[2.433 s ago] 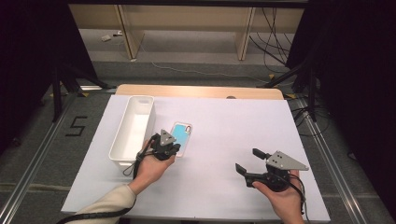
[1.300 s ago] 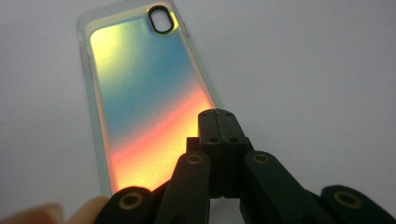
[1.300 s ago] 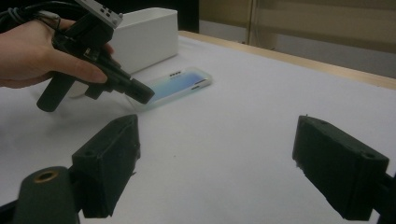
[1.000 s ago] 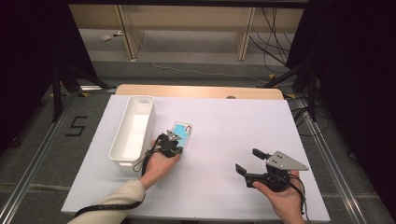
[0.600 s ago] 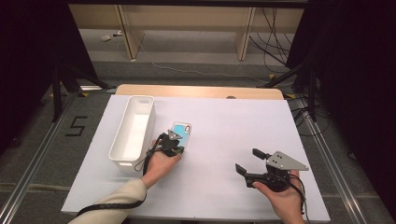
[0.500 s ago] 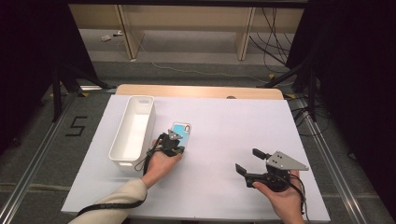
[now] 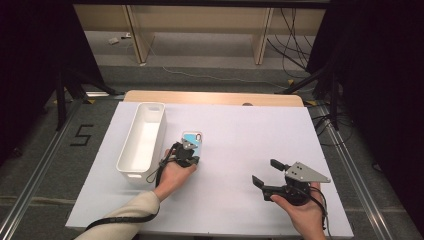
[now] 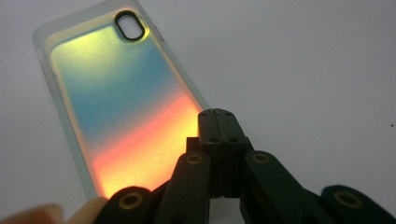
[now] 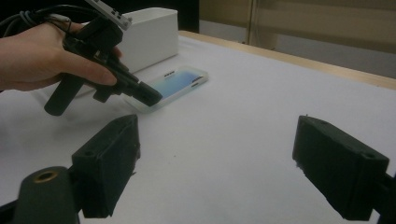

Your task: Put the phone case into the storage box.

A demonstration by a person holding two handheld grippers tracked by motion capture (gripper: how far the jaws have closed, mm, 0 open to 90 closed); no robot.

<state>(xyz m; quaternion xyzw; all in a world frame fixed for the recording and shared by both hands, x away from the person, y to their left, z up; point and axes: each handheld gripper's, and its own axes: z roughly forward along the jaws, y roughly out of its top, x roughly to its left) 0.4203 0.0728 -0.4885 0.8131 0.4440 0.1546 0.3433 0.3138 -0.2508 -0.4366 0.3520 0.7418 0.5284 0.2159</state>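
An iridescent phone case [image 7: 193,138] lies flat on the white table just right of the white bin [image 7: 131,172]; its colours run from green through blue to orange [image 8: 116,102]. My left gripper [image 7: 189,147] is shut, jaws pressed together, with its tips [image 8: 217,116] at the case's near edge. From the right gripper view the left gripper [image 9: 149,97] touches the near corner of the case [image 9: 180,81]; I cannot tell whether the thin edge is pinched. My right gripper [image 7: 267,172] is held at the front right, open, with nothing between its jaws [image 9: 224,163].
The long white bin [image 9: 152,32] runs front to back along the table's left side. A wooden edge [image 7: 215,97] borders the far side of the white sheet. Shelving legs and cables stand on the floor beyond.
Since the earliest frame my left hand has edged forward onto the near end of the phone case; over the last second nothing has visibly moved. The right hand has kept still.
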